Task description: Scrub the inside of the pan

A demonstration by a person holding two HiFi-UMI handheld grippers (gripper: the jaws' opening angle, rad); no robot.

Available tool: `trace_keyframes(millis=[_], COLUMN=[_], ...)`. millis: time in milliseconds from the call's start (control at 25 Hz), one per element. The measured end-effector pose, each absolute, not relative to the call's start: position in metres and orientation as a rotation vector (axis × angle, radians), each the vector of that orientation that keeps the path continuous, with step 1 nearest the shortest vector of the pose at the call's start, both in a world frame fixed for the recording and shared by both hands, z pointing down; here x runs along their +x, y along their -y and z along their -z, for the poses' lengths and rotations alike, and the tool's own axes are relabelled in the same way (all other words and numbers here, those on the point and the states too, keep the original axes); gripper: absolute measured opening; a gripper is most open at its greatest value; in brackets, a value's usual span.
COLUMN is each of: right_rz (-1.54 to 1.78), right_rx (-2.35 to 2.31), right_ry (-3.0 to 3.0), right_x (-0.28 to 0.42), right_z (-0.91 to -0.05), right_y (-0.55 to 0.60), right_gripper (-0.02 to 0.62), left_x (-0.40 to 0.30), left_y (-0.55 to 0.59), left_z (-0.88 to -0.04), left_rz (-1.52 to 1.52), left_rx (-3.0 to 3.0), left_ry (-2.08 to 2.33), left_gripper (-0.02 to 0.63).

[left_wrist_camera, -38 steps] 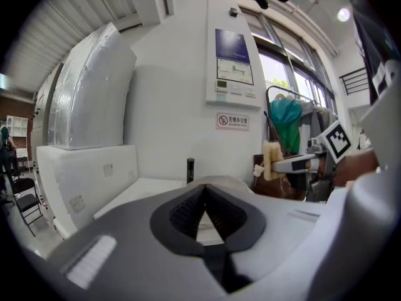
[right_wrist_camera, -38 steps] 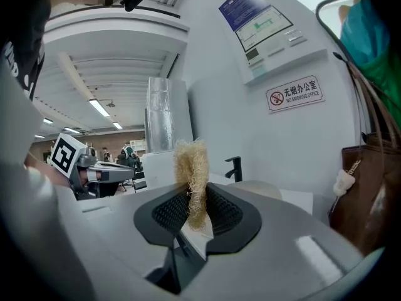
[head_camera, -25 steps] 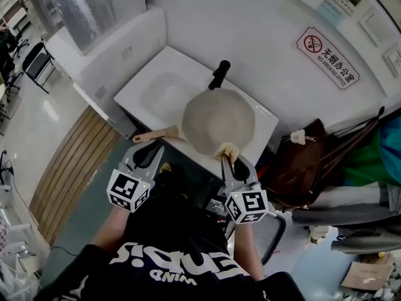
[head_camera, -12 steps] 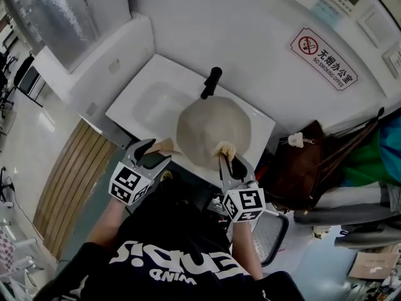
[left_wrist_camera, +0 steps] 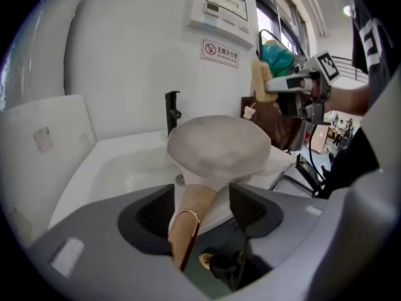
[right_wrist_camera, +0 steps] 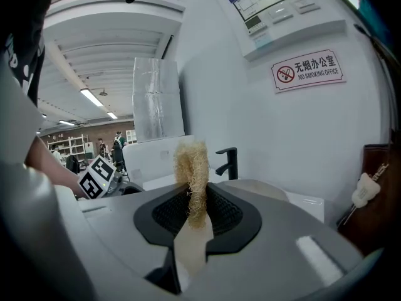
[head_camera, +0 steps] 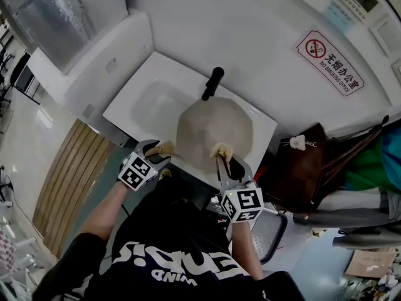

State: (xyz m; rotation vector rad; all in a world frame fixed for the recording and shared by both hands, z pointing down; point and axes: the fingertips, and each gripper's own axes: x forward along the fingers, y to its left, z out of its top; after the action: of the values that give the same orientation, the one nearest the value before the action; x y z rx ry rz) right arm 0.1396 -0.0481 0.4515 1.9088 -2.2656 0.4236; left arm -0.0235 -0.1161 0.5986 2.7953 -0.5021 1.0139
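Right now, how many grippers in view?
2. The left gripper is at the front edge of the sink, jaws open around the pan handle. The right gripper is at the near rim of the pan, shut on the scrub brush. None seem hidden.

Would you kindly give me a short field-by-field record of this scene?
pan: beige, resting on the white sink, in front of the black faucet
pan handle: wooden, pointing towards the left gripper
left gripper: jaws open, handle between them, not clamped
right gripper: shut on the scrubber
scrubber: straw-coloured fibre, at the pan's near rim in the head view
wall: no-smoking sign
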Motion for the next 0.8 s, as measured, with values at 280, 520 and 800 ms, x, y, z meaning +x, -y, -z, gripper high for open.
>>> trace_keyframes(millis=[280,520,800], right_rz=[-0.441,-0.451,-0.458], right_rx=[1.893,1.895,1.905], right_ry=[2.255,2.251,2.245], right_x=[0.135,0.134,0.135], right_z=[-0.458,-0.46,-0.462], right_y=[0.056,0.061,0.064], right_gripper=[0.074,0.075,0.074], left_x=[-0.013,-0.012,-0.013], left_y=[0.125,0.129,0.129], left_z=[-0.63,-0.644,-0.657], left_rz=[-1.162,-1.307,-1.465], left_rx=[2.782,2.775,2.733], left_ry=[0.383,0.268,0.099], left_gripper=[0.251,0.25,0.25])
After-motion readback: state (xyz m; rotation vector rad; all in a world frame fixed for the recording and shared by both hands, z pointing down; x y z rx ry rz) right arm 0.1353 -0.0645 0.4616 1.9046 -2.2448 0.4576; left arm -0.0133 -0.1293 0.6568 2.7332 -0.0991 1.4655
